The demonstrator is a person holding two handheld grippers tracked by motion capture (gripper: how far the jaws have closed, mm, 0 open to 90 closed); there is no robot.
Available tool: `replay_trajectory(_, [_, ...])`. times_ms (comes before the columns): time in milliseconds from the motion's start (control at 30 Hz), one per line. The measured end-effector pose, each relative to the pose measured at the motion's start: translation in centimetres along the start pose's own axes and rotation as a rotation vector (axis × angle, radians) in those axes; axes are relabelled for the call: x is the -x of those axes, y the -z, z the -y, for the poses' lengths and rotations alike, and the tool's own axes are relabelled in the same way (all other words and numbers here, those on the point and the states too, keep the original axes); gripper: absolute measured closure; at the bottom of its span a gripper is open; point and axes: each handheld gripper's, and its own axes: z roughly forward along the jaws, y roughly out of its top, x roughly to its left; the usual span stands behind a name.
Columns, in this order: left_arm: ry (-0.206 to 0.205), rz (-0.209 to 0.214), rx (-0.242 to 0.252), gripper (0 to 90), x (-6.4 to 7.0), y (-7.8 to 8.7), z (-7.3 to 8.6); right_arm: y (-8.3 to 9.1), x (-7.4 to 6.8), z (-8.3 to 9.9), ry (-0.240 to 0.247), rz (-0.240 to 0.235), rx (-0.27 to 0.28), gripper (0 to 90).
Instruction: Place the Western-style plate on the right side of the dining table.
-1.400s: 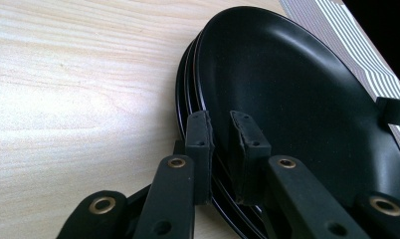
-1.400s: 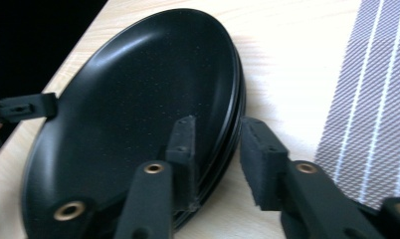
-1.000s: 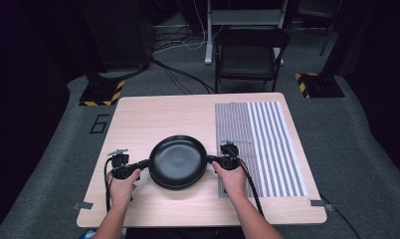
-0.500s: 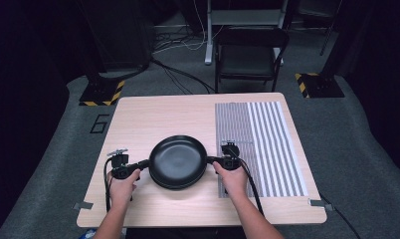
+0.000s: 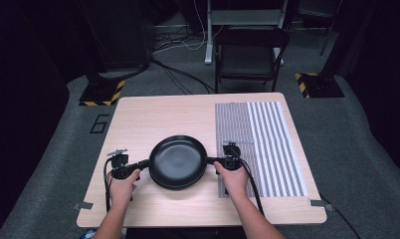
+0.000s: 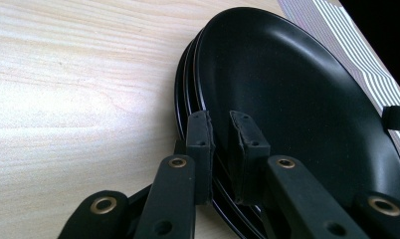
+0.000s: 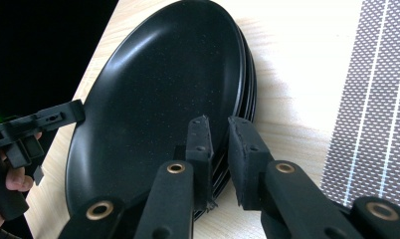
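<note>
A stack of black plates (image 5: pixel 177 160) lies in the near middle of the wooden table (image 5: pixel 153 117). My left gripper (image 5: pixel 144 164) holds the stack's left rim, and my right gripper (image 5: pixel 211 160) holds its right rim. In the left gripper view the jaws (image 6: pixel 222 134) are shut over the rim of the top plate (image 6: pixel 297 89), with lower plates' rims (image 6: pixel 180 94) showing beneath. In the right gripper view the jaws (image 7: pixel 218 139) pinch the same top plate (image 7: pixel 163 84), and the left gripper (image 7: pixel 34 124) shows across it.
A grey-and-white striped mat (image 5: pixel 267 144) covers the table's right part, just beside the right gripper. Behind the table stand a dark chair (image 5: pixel 250 55) and cables on the floor. Bare wood lies to the left of the plates and behind them.
</note>
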Motion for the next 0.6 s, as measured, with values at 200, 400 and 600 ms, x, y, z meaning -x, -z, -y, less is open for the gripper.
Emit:
replay_trajectory(200, [-0.007,0.001,0.004,80.6,0.20,-0.18,0.01,-0.47,0.45,0.02,-0.035,0.005,-0.001,78.6])
replay_trajectory(400, [-0.011,-0.006,0.003,80.7,0.42,-0.25,0.06,-0.41,0.53,-0.04,-0.040,0.009,0.000,78.6])
replay_trajectory(600, [-0.012,-0.005,0.008,80.8,0.55,-0.41,0.07,-0.28,0.50,-0.11,-0.051,0.012,0.004,79.1])
